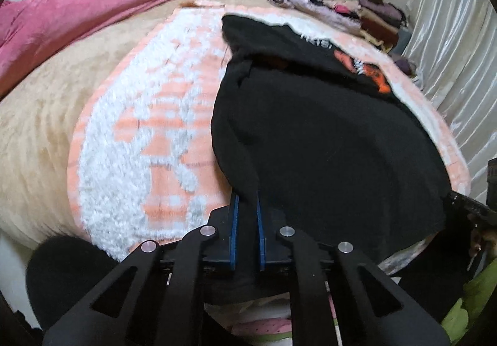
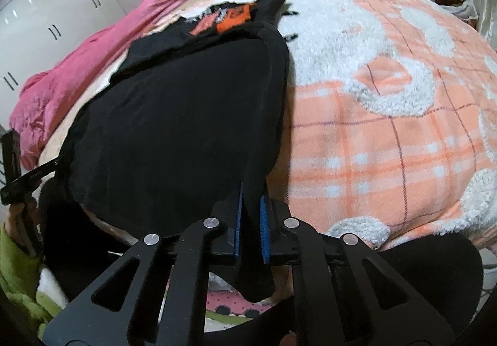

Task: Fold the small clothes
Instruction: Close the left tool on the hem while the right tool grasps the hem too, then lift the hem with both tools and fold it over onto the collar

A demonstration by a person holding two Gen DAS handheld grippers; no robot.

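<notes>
Folding under way, not finished. One black garment (image 1: 326,134) spread on the peach-and-white blanket (image 1: 130,134) covering the bed, near hem pinched at both corners: left tool (image 1: 247,203) clamped on one corner, right tool (image 2: 252,200) clamped on the other. Orange print (image 2: 236,18) showing at the far end. Probably left: carrying the hem over, then halving again. One stack of folded clothes (image 1: 351,4) beyond; one pink quilt (image 1: 93,13) alongside.

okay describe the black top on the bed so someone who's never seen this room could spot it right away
Find the bed's peach-and-white plaid blanket. The black garment lies spread on it, near edge pinched by the left gripper and right gripper. Its orange-and-white print at the far end marks it out from the pink quilt and folded piles.
</notes>
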